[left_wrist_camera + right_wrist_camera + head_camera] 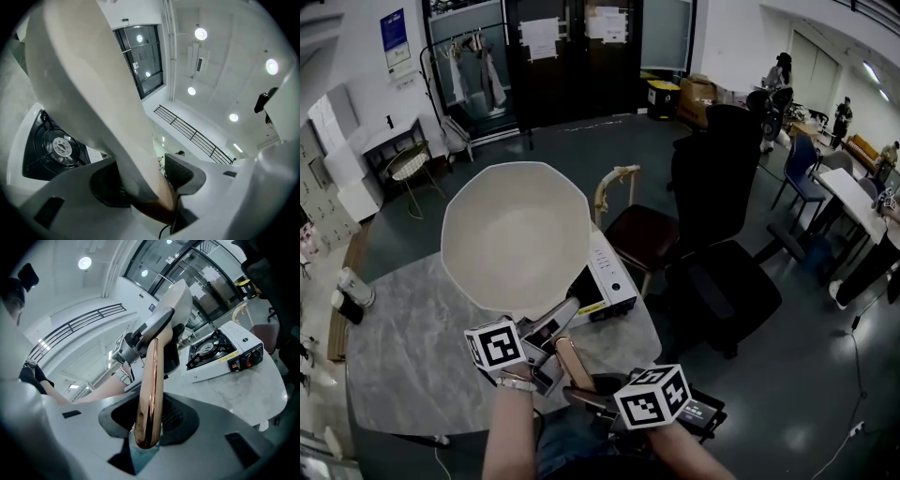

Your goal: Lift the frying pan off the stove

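Observation:
The frying pan [516,234], cream inside, hangs tilted above the table, clear of the portable gas stove [605,281]. Its handle [570,358] runs down toward me. My left gripper [539,349] is shut on the grey upper part of the handle near the pan's base; in the left gripper view the pan's underside [84,84] fills the frame, and the handle sits between the jaws of that gripper [150,178]. My right gripper [586,392] is shut on the copper-brown end of the handle [152,380]. The stove's burner [208,348] stands bare.
The stove rests on a round marble table [412,356], near its right edge. A brown seat [642,234] and a black office chair [712,234] stand just beyond the table. People sit at desks at the far right [862,187].

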The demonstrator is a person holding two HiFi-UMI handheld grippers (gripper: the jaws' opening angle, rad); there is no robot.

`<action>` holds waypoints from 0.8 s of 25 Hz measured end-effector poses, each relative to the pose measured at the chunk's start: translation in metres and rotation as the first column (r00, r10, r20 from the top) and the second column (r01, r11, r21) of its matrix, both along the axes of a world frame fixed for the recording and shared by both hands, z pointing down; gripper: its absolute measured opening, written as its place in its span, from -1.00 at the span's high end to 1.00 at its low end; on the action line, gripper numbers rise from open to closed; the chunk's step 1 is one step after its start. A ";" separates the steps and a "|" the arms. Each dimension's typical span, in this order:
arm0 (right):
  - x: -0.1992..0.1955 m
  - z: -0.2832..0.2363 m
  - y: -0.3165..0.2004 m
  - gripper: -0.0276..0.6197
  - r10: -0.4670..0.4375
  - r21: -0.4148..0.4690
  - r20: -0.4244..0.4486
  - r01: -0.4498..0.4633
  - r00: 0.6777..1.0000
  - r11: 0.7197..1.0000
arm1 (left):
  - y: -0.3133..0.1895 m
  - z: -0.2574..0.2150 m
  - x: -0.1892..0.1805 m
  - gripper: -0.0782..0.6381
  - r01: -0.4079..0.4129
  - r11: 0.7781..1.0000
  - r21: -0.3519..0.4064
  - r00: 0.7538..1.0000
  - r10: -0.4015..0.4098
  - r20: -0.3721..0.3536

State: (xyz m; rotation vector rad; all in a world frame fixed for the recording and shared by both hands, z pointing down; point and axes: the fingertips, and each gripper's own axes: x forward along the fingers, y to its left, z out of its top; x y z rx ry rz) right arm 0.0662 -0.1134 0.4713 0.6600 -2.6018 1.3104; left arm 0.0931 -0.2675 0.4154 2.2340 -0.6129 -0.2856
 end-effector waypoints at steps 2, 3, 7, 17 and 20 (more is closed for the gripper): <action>-0.006 -0.005 0.000 0.52 -0.020 0.015 0.022 0.020 1.000 1.000 | 0.000 -0.004 -0.011 0.13 0.036 0.999 -0.004 0.999 -0.036 -0.009; -0.009 -0.007 0.000 0.52 -0.032 0.020 0.029 0.031 0.999 0.999 | 0.000 -0.006 -0.017 0.13 0.054 0.999 -0.003 0.998 -0.054 -0.010; -0.022 -0.012 0.002 0.52 -0.095 0.040 0.026 0.094 0.995 0.995 | 0.002 -0.019 -0.036 0.13 0.113 0.993 0.038 0.994 -0.113 0.006; -0.047 -0.015 0.017 0.53 -0.270 0.115 0.018 0.266 0.963 0.957 | 0.023 -0.027 -0.097 0.13 0.313 0.947 0.076 0.949 -0.315 0.022; -0.055 -0.019 0.020 0.53 -0.304 0.143 0.015 0.299 0.953 0.944 | 0.030 -0.031 -0.115 0.13 0.374 0.924 0.080 0.926 -0.376 0.011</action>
